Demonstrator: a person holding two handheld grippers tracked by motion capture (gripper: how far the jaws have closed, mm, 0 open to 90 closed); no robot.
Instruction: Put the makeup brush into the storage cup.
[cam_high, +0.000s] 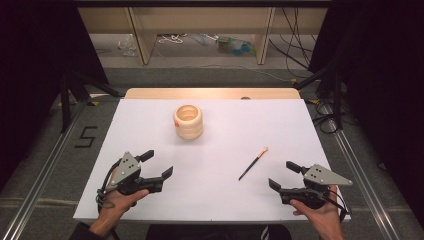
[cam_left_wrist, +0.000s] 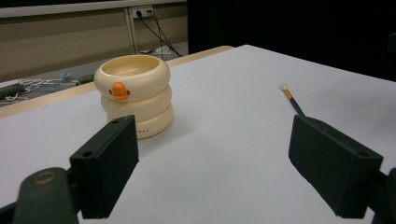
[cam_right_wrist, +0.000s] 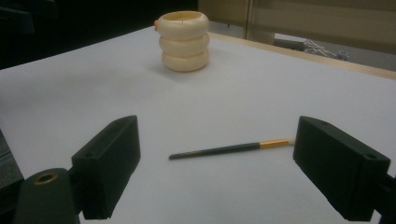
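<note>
White table (cam_high: 150, 130): cream holder (cam_high: 188, 121) far, brush (cam_high: 253, 164) lying free; both grippers' jaws released, empty.

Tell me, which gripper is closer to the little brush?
The right gripper. The brush lies just ahead of its open jaws, while the left gripper sits far across the table.

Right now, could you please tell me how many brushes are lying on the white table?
1. A slim dark-handled brush with a pale tip lies flat on the right side of the white table, ahead of the right gripper; nothing seems to hide another.
</note>
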